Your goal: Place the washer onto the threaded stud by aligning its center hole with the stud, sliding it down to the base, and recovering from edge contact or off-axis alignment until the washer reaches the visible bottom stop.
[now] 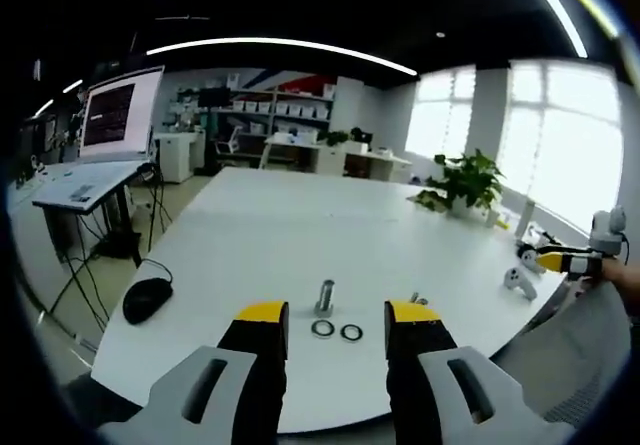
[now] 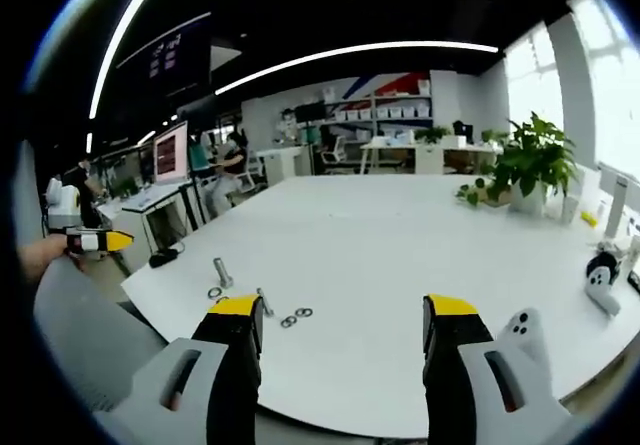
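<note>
While tongs (image 1: pixel 337 323) gape, washers (image 1: pixel 336 330) between tips (on table).

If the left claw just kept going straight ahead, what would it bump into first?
Most likely the two washers lying on the white table between its open jaws, with the upright threaded stud right behind them. Depth is hard to judge.

Open white table (image 1: pixel 290 225) is stretching across mid-frame in the left gripper view. Low centre, an upright stud (image 1: pixel 325 296) and two washers (image 1: pixel 337 330) are sitting together; a mouse (image 1: pixel 146 299) is lying lower left, a plant (image 1: pixel 466 180) standing right.
</note>
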The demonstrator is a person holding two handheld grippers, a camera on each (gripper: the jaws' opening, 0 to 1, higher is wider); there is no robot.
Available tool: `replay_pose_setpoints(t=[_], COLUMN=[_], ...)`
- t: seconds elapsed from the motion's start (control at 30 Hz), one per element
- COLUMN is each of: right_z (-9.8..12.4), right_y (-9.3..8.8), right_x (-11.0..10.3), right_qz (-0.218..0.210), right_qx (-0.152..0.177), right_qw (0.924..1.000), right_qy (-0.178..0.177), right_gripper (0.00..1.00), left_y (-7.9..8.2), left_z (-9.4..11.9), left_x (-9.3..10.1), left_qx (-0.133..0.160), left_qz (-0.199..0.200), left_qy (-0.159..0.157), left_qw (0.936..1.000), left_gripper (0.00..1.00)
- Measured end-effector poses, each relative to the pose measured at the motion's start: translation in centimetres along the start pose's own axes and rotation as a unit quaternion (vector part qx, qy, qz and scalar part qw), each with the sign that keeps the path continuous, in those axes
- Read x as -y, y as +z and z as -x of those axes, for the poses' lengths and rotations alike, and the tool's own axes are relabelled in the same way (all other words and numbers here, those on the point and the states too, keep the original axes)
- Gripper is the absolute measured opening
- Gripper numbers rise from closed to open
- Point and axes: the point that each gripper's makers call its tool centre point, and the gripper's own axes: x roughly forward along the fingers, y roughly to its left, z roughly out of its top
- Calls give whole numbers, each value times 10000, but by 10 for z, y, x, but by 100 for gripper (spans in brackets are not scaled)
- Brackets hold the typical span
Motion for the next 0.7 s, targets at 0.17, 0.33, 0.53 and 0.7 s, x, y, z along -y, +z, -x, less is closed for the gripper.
replay_pose_setpoints(t=[0.17,0.33,0.53,0.7], right_z=[-1,1,0,-1], right_y=[1,3,4,3], right_x=[-2,1,2,0], right_qz=[-11,-13,-51,-80], right_qx=[-2,70,93,52], right_qw=[10000,10000,9999,10000], right_qy=[48,-24,-60,-21], right_gripper=[64,62,62,62], left_y=[2,4,-2,-3], left_z=[-3,-3,-5,-4], left_x=[-1,-4,-4,-1], left_qx=[-4,102,-74,-145], left_qz=[-12,-1,6,39], left_qy=[-6,47,-18,-40], left_qw=[10000,9999,10000,9999], left_gripper=[36,39,32,30])
